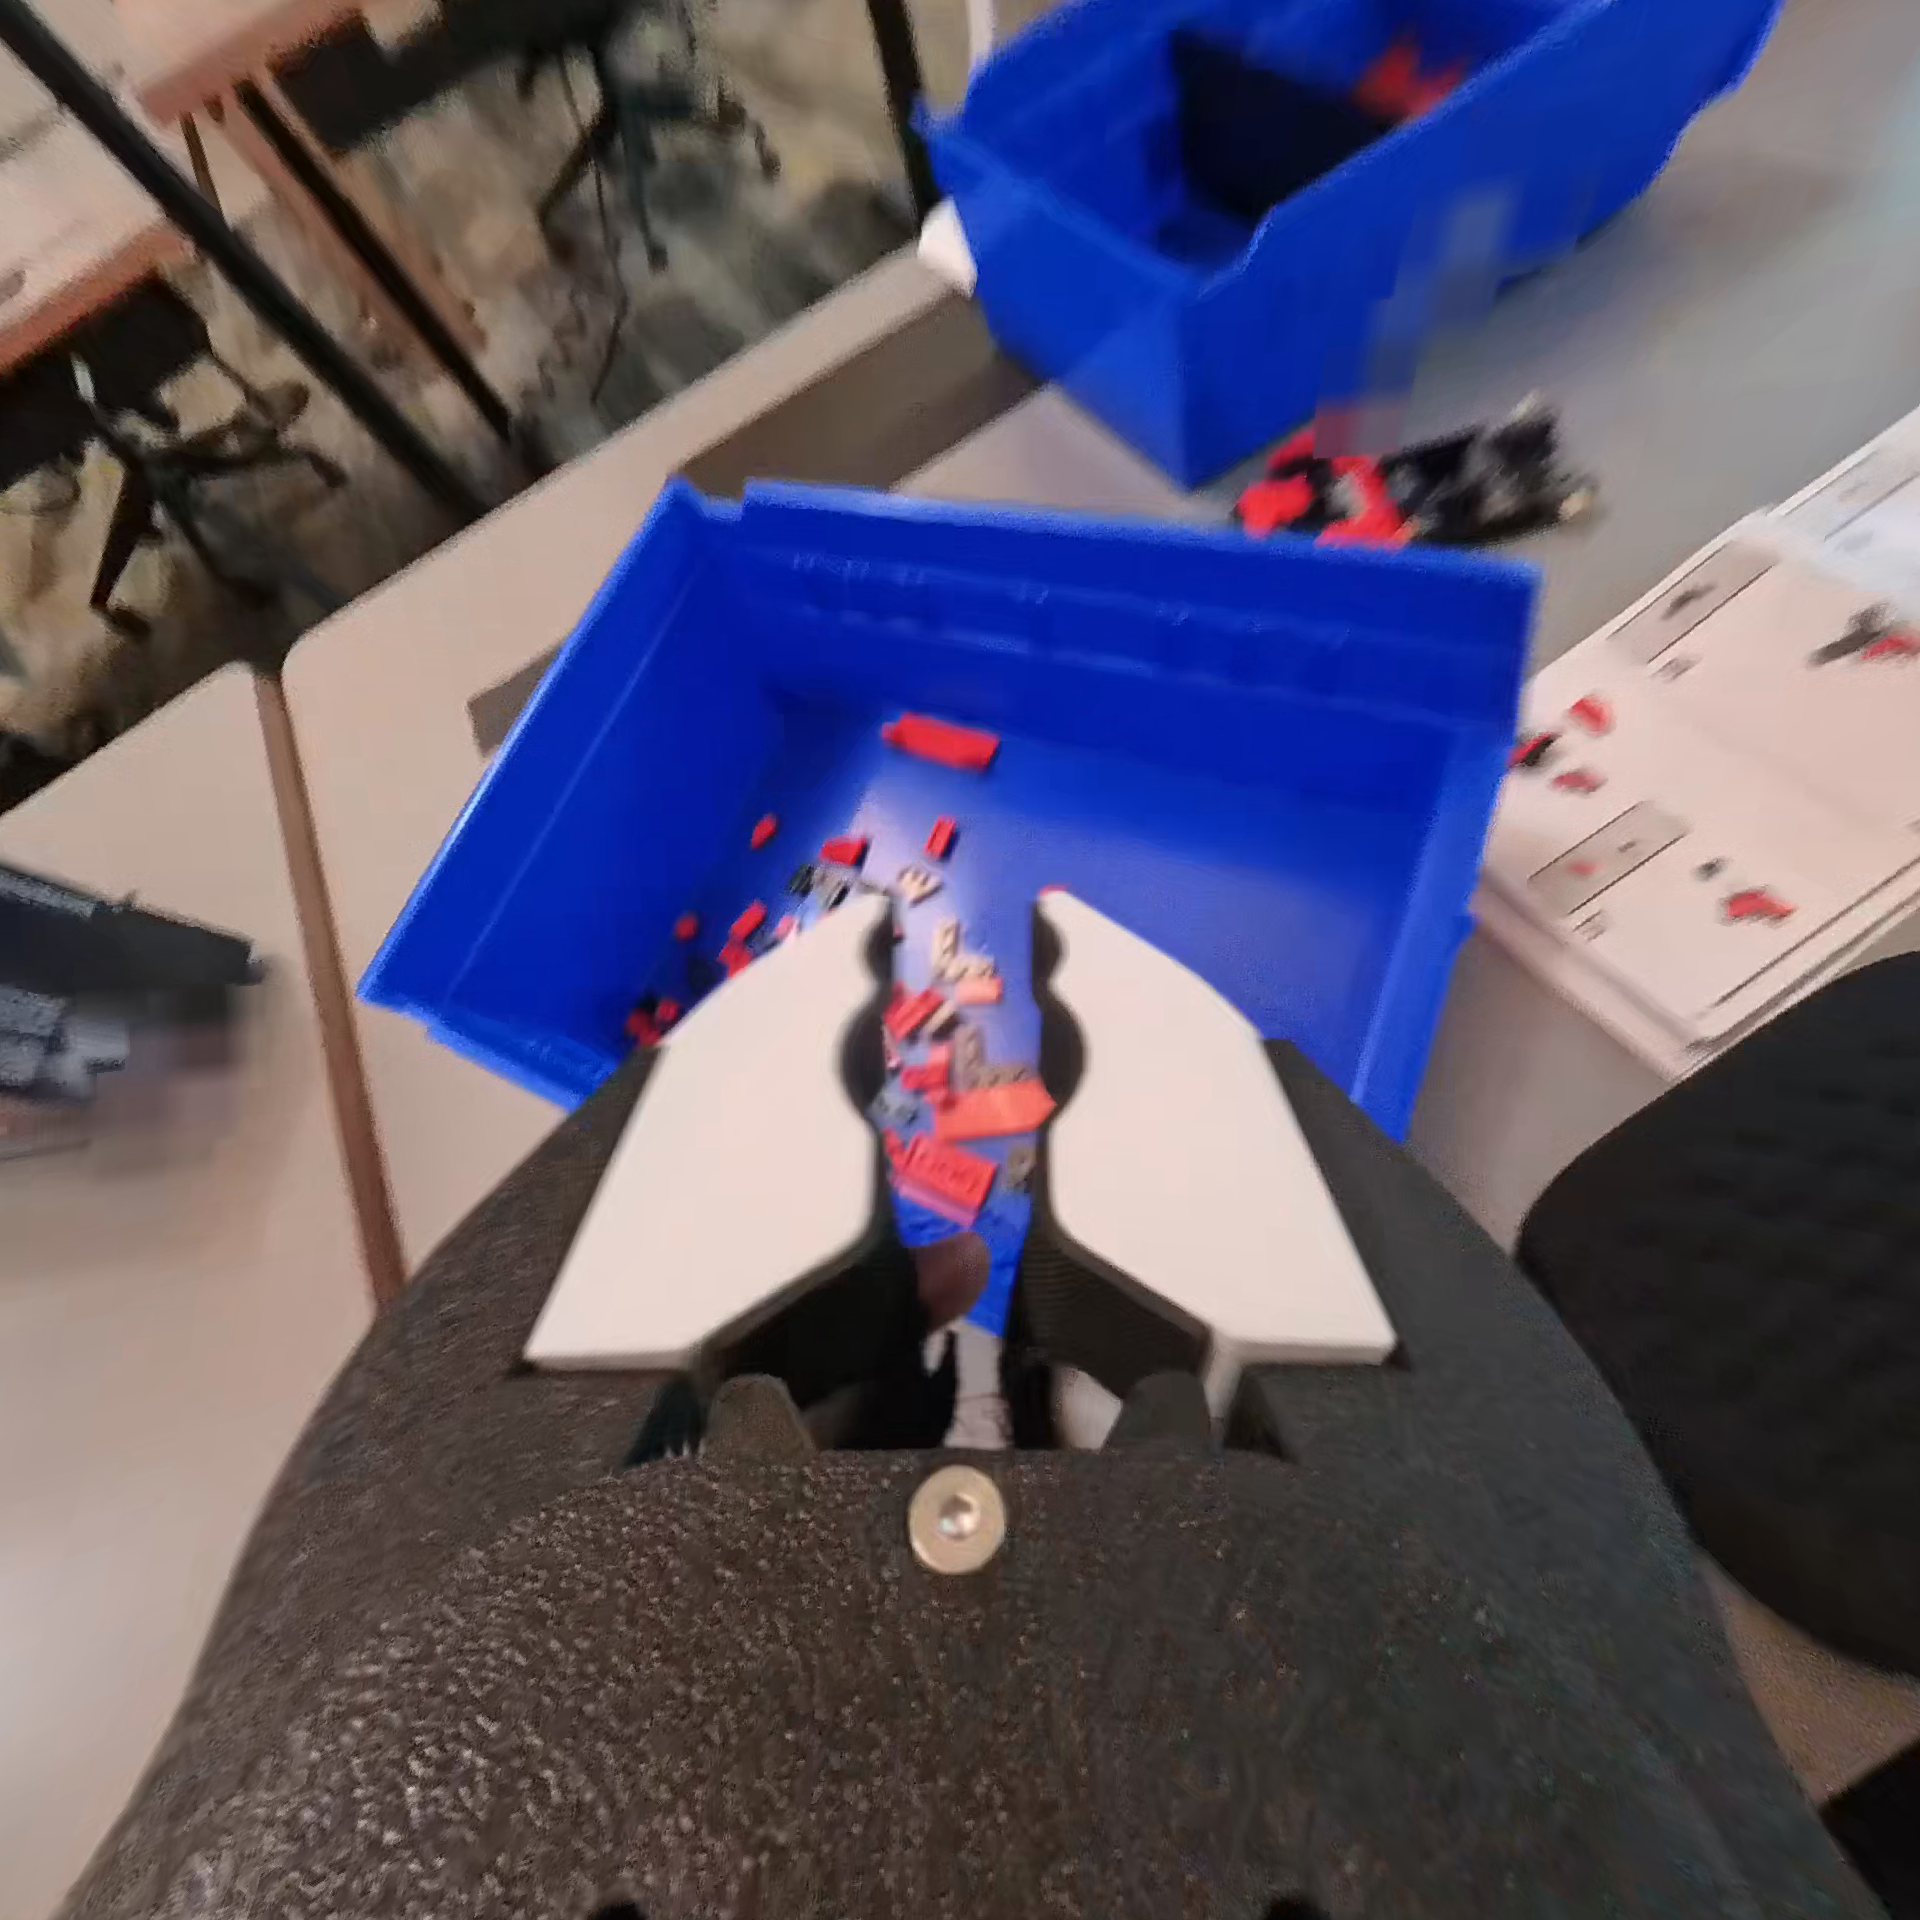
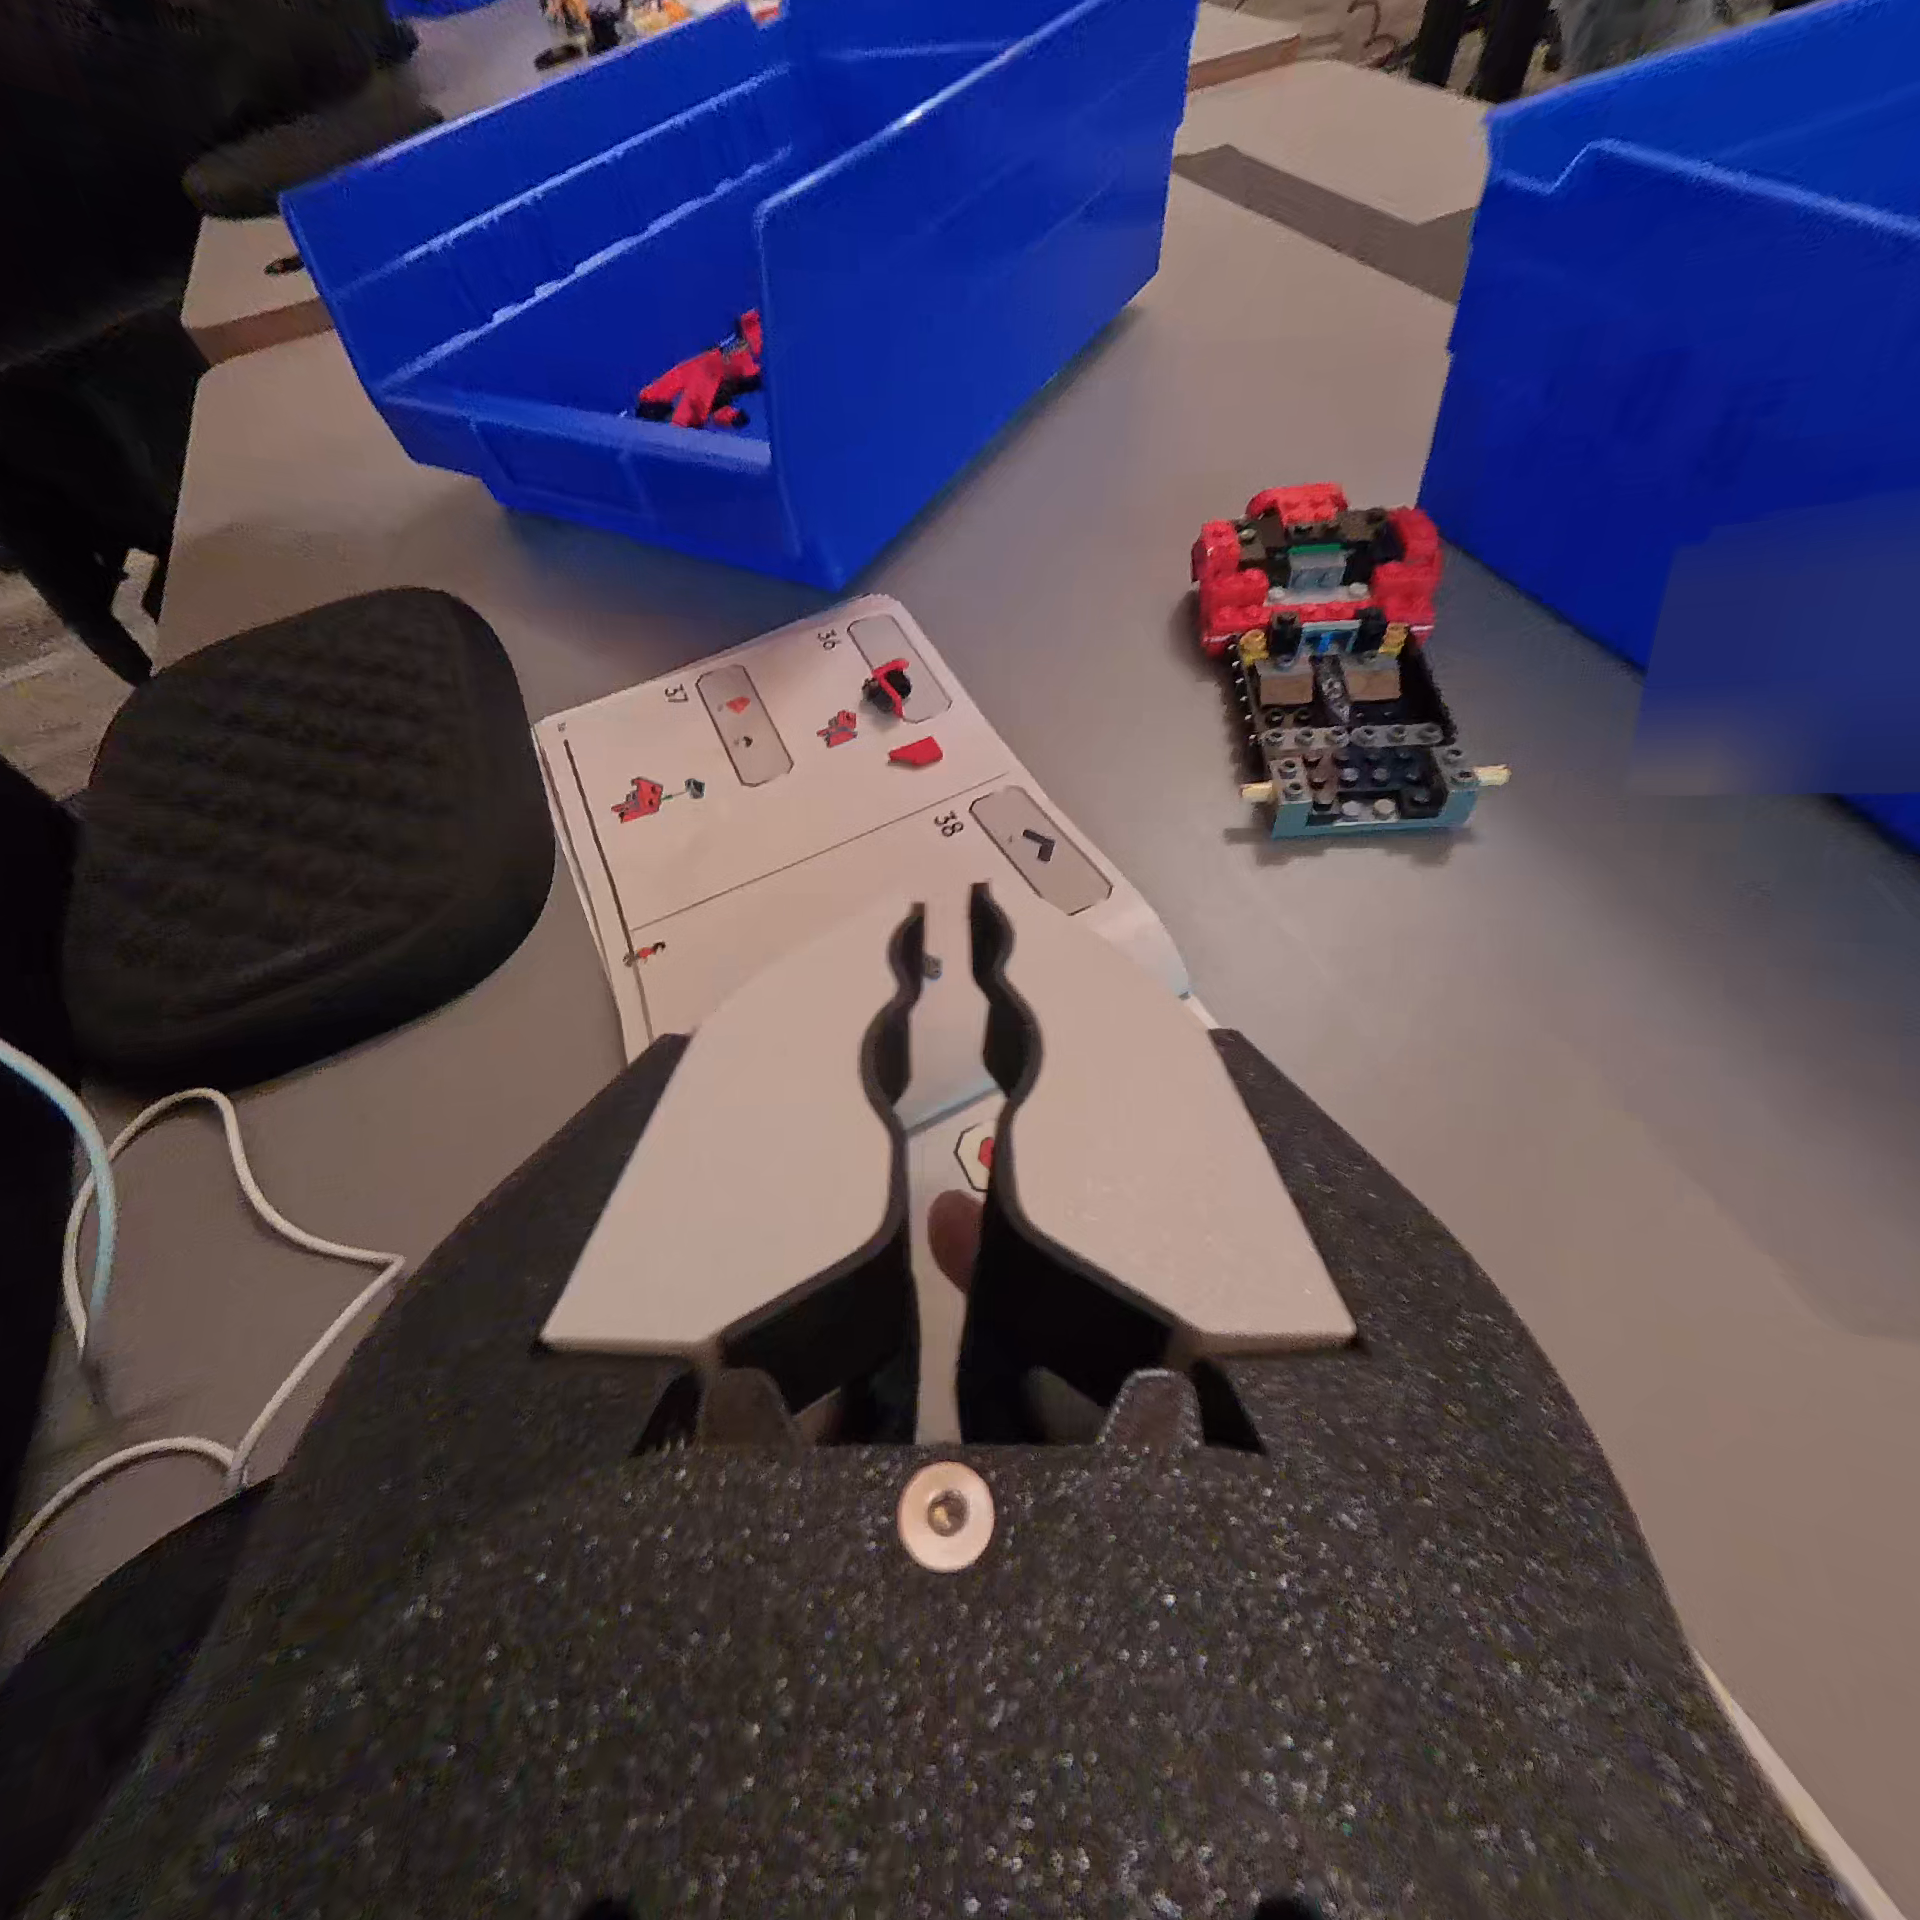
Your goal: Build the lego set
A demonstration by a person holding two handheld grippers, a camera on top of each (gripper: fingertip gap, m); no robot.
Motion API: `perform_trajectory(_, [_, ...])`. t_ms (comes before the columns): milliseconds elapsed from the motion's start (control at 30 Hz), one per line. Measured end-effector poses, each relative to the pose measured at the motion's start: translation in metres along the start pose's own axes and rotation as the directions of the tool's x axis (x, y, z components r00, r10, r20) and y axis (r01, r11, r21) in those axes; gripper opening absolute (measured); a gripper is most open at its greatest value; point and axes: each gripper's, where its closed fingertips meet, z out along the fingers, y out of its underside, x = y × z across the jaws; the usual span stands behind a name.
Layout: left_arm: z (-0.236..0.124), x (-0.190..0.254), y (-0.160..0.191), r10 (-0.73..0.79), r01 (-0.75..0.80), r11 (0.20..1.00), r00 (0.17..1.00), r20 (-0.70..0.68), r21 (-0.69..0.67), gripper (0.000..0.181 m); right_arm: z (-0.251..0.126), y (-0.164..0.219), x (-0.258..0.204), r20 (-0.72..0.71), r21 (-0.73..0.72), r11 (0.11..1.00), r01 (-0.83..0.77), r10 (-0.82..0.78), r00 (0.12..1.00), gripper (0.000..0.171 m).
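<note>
Two blue bins on the left side, the near bin (image 1: pixel 1091 665) scattered with loose bricks (image 1: pixel 956 1101), too many to count, the far bin (image 1: pixel 1226 343) behind. One half-built car (image 2: pixel 1340 665), one instruction booklet (image 2: pixel 790 769), one black cushion (image 2: pixel 301 831), one white cable (image 2: pixel 249 1195).

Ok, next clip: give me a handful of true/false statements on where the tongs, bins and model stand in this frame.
1. The left tongs hang open over a blue bin of loose red and dark lego pieces. True.
2. The right tongs grip a red brick. False: nothing shows between their tips, which sit nearly closed above the instruction booklet.
3. The partly built red and black lego car stands on the grey table, clear of both tongs. True.
4. The instruction booklet is closed. False: it lies open, showing build steps.
5. The car sits inside a bin. False: it stands on the table between bins.
</note>
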Motion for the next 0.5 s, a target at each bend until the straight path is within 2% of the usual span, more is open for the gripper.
perform_trajectory(33, [0.005, -0.009, 0.007, 0.01, -0.008, 0.997, 1.0, 0.017, -0.075, 0.037, 0.002, 0.004, -0.002, 0.013, -0.024, 1.0, 0.0, 0.0, 1.0, 0.015])
perform_trajectory(67, [0.01, -0.018, 0.012, 0.02, -0.014, 0.991, 0.999, 0.04, -0.134, 0.044, 0.004, 0.009, -0.005, 0.031, -0.062, 0.998, 0.006, -0.004, 1.0, 0.014])
perform_trajectory(100, [0.014, -0.025, 0.015, 0.042, -0.032, 0.986, 0.997, 0.057, -0.165, 0.042, 0.005, 0.013, -0.008, 0.049, -0.088, 0.996, 0.025, -0.02, 0.999, 0.002])
perform_trajectory(133, [0.019, -0.03, 0.015, 0.078, -0.066, 0.983, 0.995, 0.061, -0.172, 0.028, 0.006, 0.013, -0.01, 0.061, -0.084, 0.995, 0.046, -0.041, 0.997, 0.0])
perform_trajectory(167, [0.024, -0.031, 0.016, 0.122, -0.112, 0.978, 0.992, 0.046, -0.175, 0.001, 0.006, 0.011, -0.011, 0.066, -0.069, 0.996, 0.057, -0.053, 0.996, 0.0])
perform_trajectory(300, [0.043, -0.028, 0.037, 0.233, -0.237, 0.922, 0.971, -0.048, -0.306, 0.0, 0.006, 0.005, -0.011, 0.09, -0.016, 1.0, -0.003, 0.005, 0.996, 0.003])
perform_trajectory(333, [0.046, -0.026, 0.042, 0.252, -0.261, 0.906, 0.965, -0.073, -0.333, 0.005, 0.006, 0.004, -0.009, 0.084, -0.009, 1.0, -0.017, 0.017, 0.996, 0.005])
perform_trajectory(400, [0.055, -0.028, 0.05, 0.259, -0.28, 0.88, 0.96, -0.105, -0.384, 0.045, 0.007, 0.007, -0.006, 0.072, -0.017, 1.0, -0.012, 0.013, 0.997, 0.008])
perform_trajectory(433, [0.06, -0.025, 0.054, 0.259, -0.293, 0.87, 0.956, -0.137, -0.396, 0.055, 0.008, 0.009, -0.004, 0.058, -0.03, 1.0, -0.001, 0.002, 0.998, 0.008])
perform_trajectory(500, [0.072, -0.008, 0.055, 0.271, -0.35, 0.867, 0.928, -0.256, -0.353, 0.054, 0.009, 0.014, 0.0, 0.033, -0.055, 0.998, 0.018, -0.016, 0.999, 0.008])
